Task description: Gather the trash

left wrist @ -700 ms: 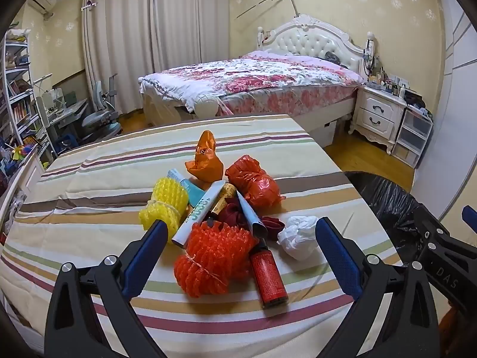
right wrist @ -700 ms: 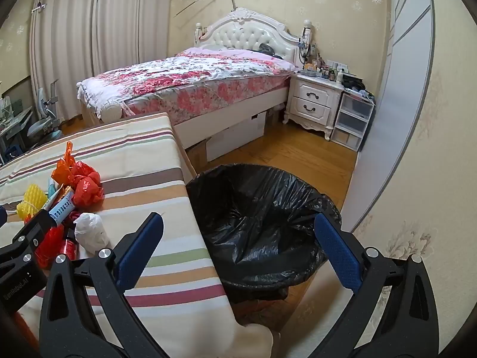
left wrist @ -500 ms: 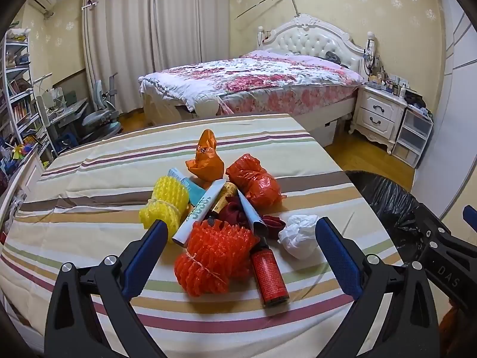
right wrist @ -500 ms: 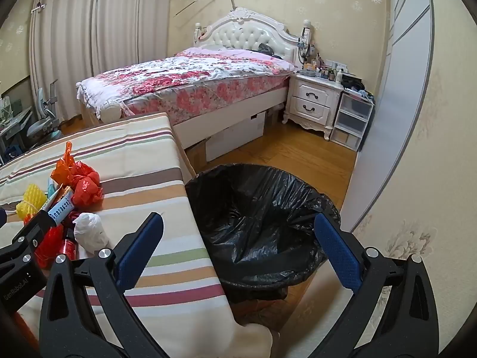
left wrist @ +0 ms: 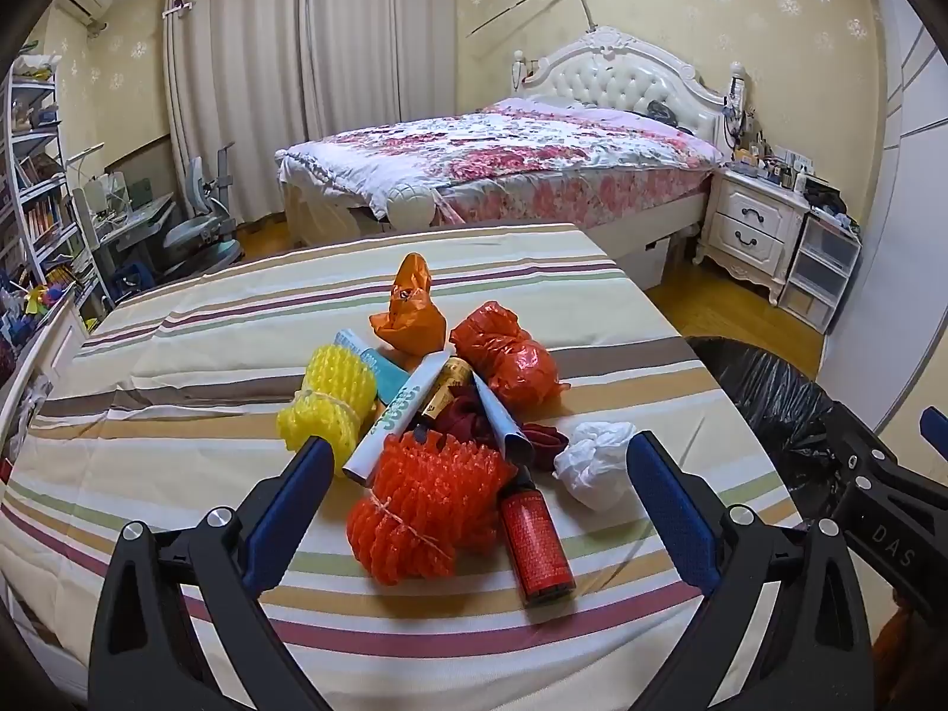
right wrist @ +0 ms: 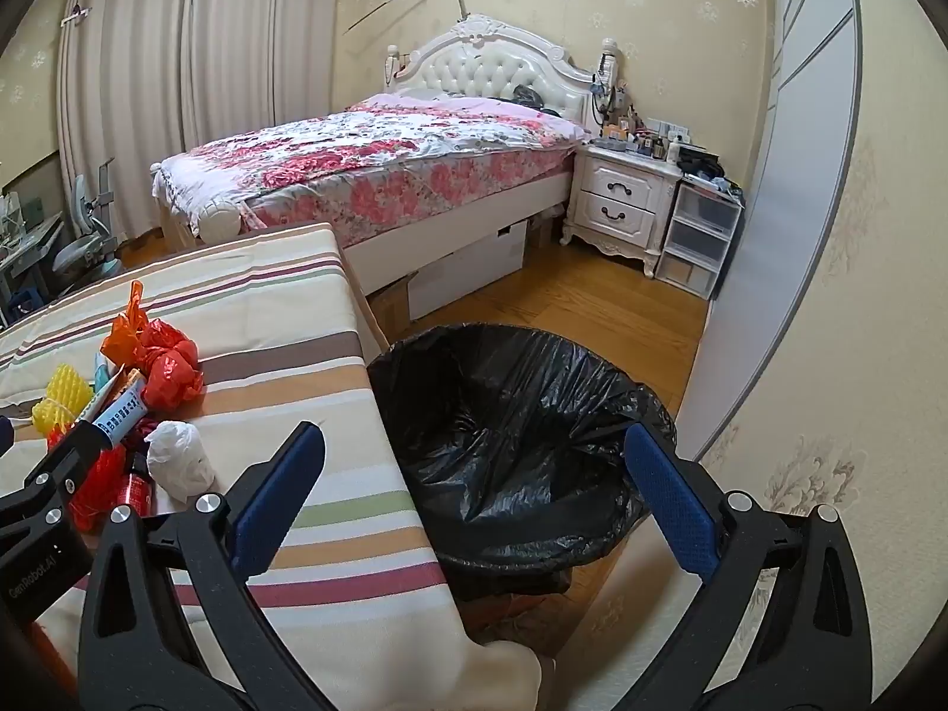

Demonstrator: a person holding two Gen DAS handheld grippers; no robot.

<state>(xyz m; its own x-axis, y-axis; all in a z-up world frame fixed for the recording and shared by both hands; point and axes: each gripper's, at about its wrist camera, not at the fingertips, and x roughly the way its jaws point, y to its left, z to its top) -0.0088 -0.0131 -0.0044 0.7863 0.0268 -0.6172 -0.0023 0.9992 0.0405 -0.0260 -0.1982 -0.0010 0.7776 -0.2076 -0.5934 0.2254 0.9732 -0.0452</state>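
Observation:
A pile of trash lies on the striped table (left wrist: 178, 367): an orange foam net (left wrist: 420, 503), a yellow foam net (left wrist: 329, 400), a red can (left wrist: 536, 545), a white crumpled wad (left wrist: 595, 462), a red plastic bag (left wrist: 509, 355), an orange bag (left wrist: 412, 314) and a white tube (left wrist: 403, 409). My left gripper (left wrist: 474, 474) is open and empty, just in front of the orange net. My right gripper (right wrist: 474, 462) is open and empty above the near rim of the black-lined bin (right wrist: 515, 438), beside the table's right edge. The wad also shows in the right wrist view (right wrist: 178, 459).
A bed (left wrist: 503, 160) with a floral cover stands behind the table. A white nightstand (right wrist: 622, 201) and plastic drawers (right wrist: 699, 237) are by the right wall. Shelves and a desk chair (left wrist: 195, 231) stand at the far left. Wooden floor lies beyond the bin.

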